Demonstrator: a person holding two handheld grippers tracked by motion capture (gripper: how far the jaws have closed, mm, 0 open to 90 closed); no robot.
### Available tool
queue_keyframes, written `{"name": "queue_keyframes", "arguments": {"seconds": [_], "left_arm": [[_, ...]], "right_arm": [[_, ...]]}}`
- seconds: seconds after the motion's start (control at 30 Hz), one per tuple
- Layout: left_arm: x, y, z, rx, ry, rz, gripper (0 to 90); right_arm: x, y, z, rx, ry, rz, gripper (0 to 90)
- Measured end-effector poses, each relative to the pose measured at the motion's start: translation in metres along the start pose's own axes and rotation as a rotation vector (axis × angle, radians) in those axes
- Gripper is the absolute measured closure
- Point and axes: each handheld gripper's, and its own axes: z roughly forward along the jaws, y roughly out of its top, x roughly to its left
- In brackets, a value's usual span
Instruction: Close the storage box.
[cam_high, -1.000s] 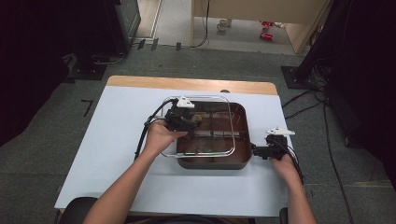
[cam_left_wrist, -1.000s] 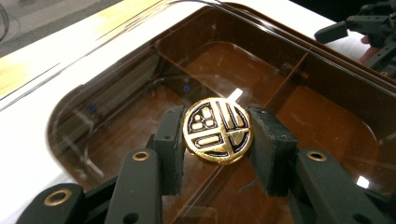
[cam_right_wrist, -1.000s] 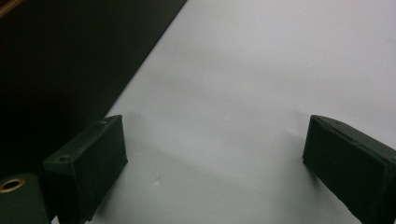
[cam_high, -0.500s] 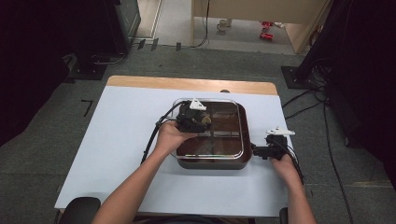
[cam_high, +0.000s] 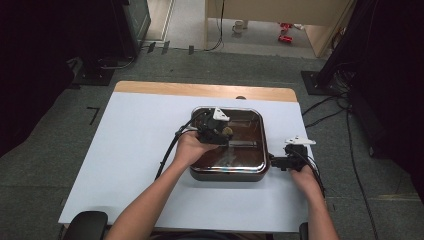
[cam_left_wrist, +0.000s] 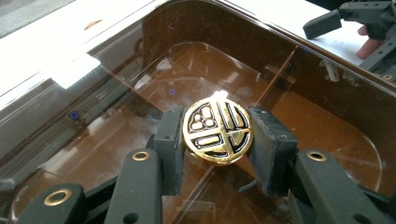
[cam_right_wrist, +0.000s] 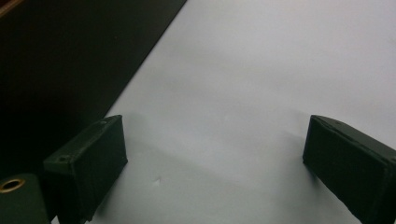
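Between the left gripper's fingers sits a clamped round gold-and-black lid knob above the brown glass lid, while the right gripper's fingers stand wide over the white tabletop.

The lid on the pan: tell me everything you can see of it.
The lid is clear glass, squarish with rounded corners and a metal rim. It lies flat on the brown pan, closed. At its middle stands a round gold knob with a black pattern, clamped between the pads of the left hand-held gripper.

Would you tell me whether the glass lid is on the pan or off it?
On: the glass lid sits on the pan, left gripper gripping its knob.
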Motion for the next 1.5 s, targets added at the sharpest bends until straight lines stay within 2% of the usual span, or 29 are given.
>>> {"name": "queue_keyframes", "arguments": {"seconds": [0.1, 0.37, 0.4, 0.5, 0.73, 0.9, 1.0, 1.1, 1.2, 1.37, 1.5], "left_arm": [[-0.005, 0.001, 0.003, 0.014, 0.006, 0.019, 59.5], [-0.006, 0.000, 0.005, 0.033, 0.010, -0.004, 59.5], [-0.006, -0.001, 0.006, 0.024, 0.002, -0.012, 59.4], [-0.005, -0.003, 0.006, 0.011, 0.000, 0.000, 59.3], [-0.004, -0.003, 0.006, 0.007, -0.007, 0.000, 58.4], [0.000, -0.002, 0.000, -0.032, -0.034, -0.033, 53.9], [0.002, -0.002, -0.004, -0.031, -0.039, -0.030, 49.9], [0.002, -0.003, -0.007, -0.012, -0.038, -0.003, 47.1], [0.003, -0.005, -0.010, -0.009, -0.041, 0.003, 45.9], [0.009, -0.009, -0.018, -0.042, -0.068, -0.030, 43.2], [0.012, -0.013, -0.026, -0.055, -0.059, -0.031, 39.0]], "right_arm": [[0.000, 0.000, 0.000, 0.000, 0.000, -0.001, 5.5], [0.000, 0.000, 0.000, 0.000, 0.000, -0.002, 5.5], [0.000, 0.000, 0.000, 0.000, 0.000, -0.001, 5.5], [0.000, 0.000, 0.000, 0.000, 0.000, -0.001, 5.5], [0.000, 0.000, 0.000, 0.000, -0.001, 0.000, 5.5], [0.000, 0.000, 0.000, -0.001, -0.001, -0.001, 5.5], [0.000, 0.000, 0.000, 0.000, -0.001, -0.001, 5.5], [0.000, 0.000, 0.000, -0.001, -0.001, -0.002, 5.6], [0.000, 0.000, 0.000, -0.001, -0.001, -0.001, 5.6], [0.000, 0.000, 0.000, 0.000, -0.002, -0.001, 5.6], [0.000, 0.000, 0.000, -0.001, -0.002, -0.002, 5.6]]}}
